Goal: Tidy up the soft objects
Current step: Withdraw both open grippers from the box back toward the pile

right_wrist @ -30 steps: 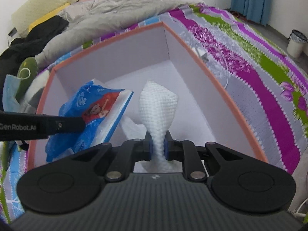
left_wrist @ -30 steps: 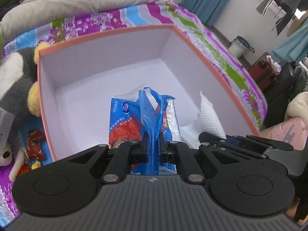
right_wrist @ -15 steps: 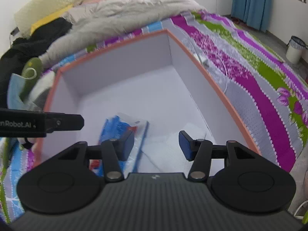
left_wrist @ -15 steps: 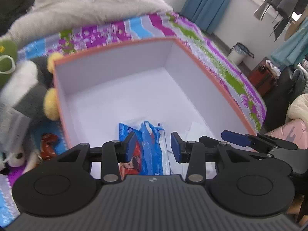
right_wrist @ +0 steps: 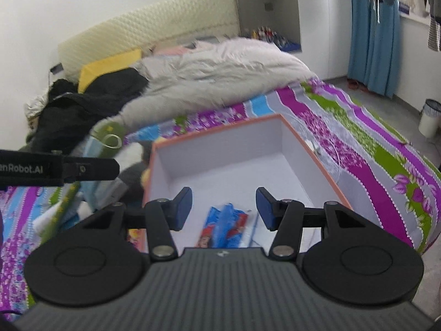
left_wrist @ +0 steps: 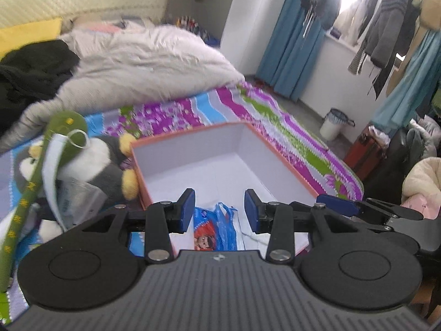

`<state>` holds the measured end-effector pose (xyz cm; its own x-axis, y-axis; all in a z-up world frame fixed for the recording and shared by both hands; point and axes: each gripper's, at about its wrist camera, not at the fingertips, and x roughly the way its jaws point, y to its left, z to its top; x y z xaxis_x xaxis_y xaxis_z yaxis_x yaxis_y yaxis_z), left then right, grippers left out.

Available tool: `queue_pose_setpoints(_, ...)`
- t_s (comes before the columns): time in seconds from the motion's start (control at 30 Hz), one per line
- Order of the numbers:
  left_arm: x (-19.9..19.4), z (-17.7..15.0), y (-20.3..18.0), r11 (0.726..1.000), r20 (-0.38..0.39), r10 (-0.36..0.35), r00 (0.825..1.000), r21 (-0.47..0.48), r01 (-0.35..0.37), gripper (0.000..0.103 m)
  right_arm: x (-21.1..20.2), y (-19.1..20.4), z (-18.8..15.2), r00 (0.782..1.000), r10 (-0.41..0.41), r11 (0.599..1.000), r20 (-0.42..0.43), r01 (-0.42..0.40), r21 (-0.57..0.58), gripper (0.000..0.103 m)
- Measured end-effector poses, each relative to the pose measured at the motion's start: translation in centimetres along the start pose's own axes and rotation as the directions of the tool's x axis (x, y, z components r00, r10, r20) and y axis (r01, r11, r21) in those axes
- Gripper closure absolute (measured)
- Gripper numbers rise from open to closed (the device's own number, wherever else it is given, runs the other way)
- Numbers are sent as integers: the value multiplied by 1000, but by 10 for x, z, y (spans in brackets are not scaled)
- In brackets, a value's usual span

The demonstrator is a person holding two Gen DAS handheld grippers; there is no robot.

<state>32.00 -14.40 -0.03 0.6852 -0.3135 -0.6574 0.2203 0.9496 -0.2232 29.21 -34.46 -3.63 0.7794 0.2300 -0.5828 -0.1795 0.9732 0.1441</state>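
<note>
An orange-rimmed box (left_wrist: 278, 156) with a white inside sits on the patterned bedspread. A blue and red tissue pack (left_wrist: 213, 230) lies on its floor at the near end, also seen in the right wrist view (right_wrist: 224, 227). A bit of white cloth (left_wrist: 248, 235) shows beside the pack, mostly hidden by the gripper body. My left gripper (left_wrist: 219, 209) hangs open above the pack with nothing between its fingers. My right gripper (right_wrist: 224, 208) is likewise open and empty above the box (right_wrist: 317, 155).
A grey and white penguin plush (left_wrist: 93, 165) lies left of the box, with a green plush (left_wrist: 62, 127) and a face mask (left_wrist: 51, 165) over it. A grey duvet (left_wrist: 143, 63) and dark clothes (left_wrist: 33, 69) fill the far bed. A bin (left_wrist: 332, 124) stands on the floor at right.
Both grippers opened, letting go of the blue pack and the white cloth inside the box. Both then rose and drew back, so the box looks smaller and lower.
</note>
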Motion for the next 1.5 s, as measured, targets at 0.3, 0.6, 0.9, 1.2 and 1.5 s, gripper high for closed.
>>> queue_pose_setpoints(0.3,-71,-28,18,999,81,31,996,-30,-29,58,-42,38,-14,997,43,998,60,-40,-52,49)
queue_pose_setpoints(0.6,-115,-70,43,992,102,106,989,-77,-98,58,-61,70,-37,994,87,993,71,-81,-89,49)
queue_pose_setpoints(0.9,-140,-104,66,982,92,161,983,-119,-149,58,-65,99,-62,991,129,984,43,-123,-125,49)
queue_pose_setpoints(1.2,-145,-149,92,961,47,192,980,-213,-178,55,-61,127,-87,985,173,970,-18,-173,-171,49)
queue_pose_setpoints(1.5,-155,-183,114,947,34,196,980,-267,-180,55,-52,157,-113,972,200,958,-120,-220,-182,49)
